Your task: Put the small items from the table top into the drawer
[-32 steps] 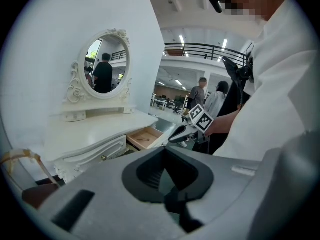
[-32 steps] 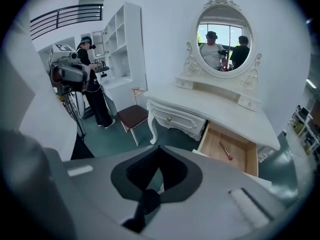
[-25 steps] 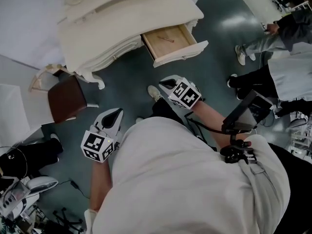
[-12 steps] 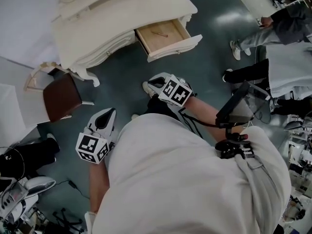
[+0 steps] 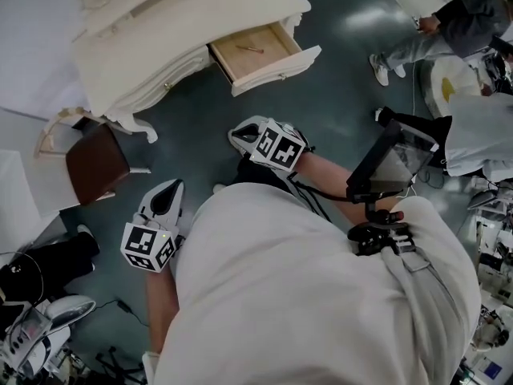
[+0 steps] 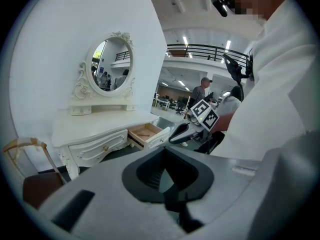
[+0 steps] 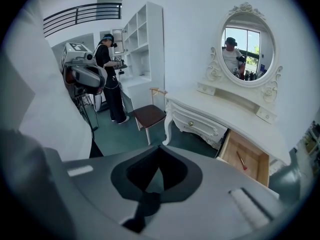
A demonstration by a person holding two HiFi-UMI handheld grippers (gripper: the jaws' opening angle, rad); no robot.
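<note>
Left gripper [image 5: 167,192]: I am holding its jaws together, empty.
Right gripper [image 5: 243,136]: I am carrying it closed, empty.
Drawer [image 5: 276,64]: standing open ahead, probably for receiving items.

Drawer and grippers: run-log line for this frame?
drawer: open, thin stick inside | left gripper: shut, empty | right gripper: shut, empty
</note>
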